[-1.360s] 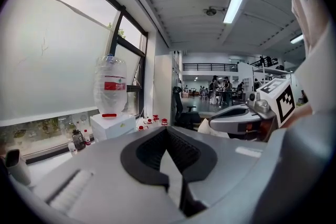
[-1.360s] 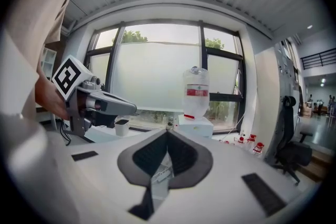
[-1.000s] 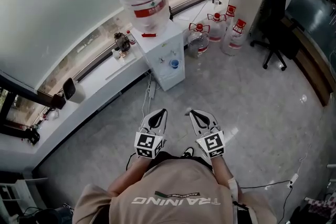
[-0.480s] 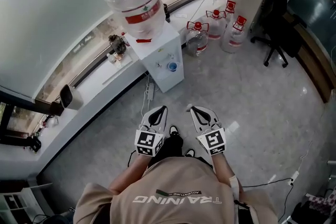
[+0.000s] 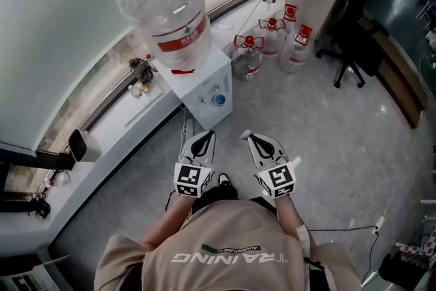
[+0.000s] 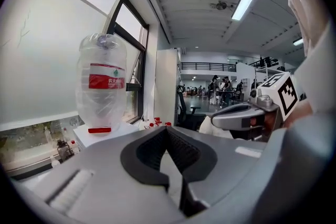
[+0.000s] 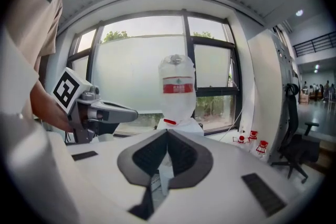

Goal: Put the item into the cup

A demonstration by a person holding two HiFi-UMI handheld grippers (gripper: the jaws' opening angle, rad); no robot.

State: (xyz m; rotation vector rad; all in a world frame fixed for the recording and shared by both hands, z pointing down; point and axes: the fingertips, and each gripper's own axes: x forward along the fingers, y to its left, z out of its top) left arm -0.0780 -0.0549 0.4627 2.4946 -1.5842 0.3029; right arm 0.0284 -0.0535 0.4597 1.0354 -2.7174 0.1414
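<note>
A white water dispenser (image 5: 201, 82) with a big clear bottle (image 5: 167, 13) stands by the window, ahead of me. On its front sits a small blue round thing (image 5: 219, 99), perhaps a cup; I cannot tell. My left gripper (image 5: 204, 135) and right gripper (image 5: 246, 135) are held side by side at waist height above the floor, short of the dispenser. Both are shut with nothing in them. The left gripper view shows its jaws (image 6: 167, 131) meeting, the bottle (image 6: 101, 84) beyond. The right gripper view shows its jaws (image 7: 168, 132) closed, pointing at the dispenser (image 7: 178, 124).
Several water jugs with red caps (image 5: 269, 44) stand on the floor right of the dispenser. A black office chair (image 5: 354, 44) is at the far right. A white sill (image 5: 102, 136) with small things (image 5: 139, 71) runs along the window at left. Cables lie on the floor (image 5: 327, 140).
The person has walked toward the dispenser, which now stands nearer and larger. Both grippers stay shut and side by side.
</note>
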